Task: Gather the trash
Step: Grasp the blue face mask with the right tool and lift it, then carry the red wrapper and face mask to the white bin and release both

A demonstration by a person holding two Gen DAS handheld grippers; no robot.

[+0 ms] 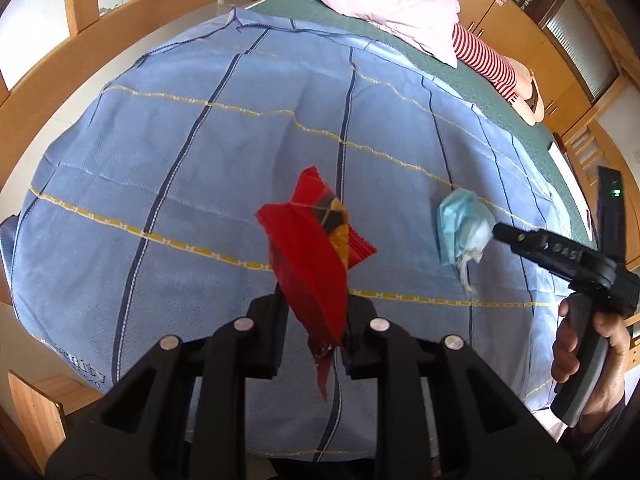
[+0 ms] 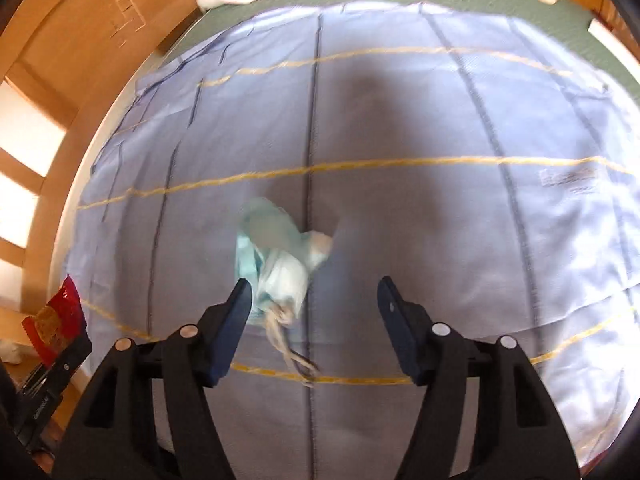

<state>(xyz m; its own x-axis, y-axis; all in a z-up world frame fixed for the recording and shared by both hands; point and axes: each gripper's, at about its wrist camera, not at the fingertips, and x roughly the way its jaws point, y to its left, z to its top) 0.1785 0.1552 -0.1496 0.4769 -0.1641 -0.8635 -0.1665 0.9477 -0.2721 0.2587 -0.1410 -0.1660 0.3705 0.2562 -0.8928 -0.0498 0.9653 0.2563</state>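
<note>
A red wrapper [image 1: 316, 264] was held clear above the blue sheet [image 1: 160, 160], pinched at its lower end between the closed jaws of the left gripper [image 1: 318, 336]. To its right, a crumpled blue mask [image 1: 462, 232] was seen lying on the sheet, its loops trailing. The right gripper [image 2: 314, 300] was held over it with jaws well apart, nothing gripped, the mask just beside the left finger [image 2: 236, 312].

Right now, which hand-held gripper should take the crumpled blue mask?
Right. The right hand-held gripper is open and empty with the crumpled blue mask just ahead. The left hand-held gripper is shut on the red wrapper.
</note>
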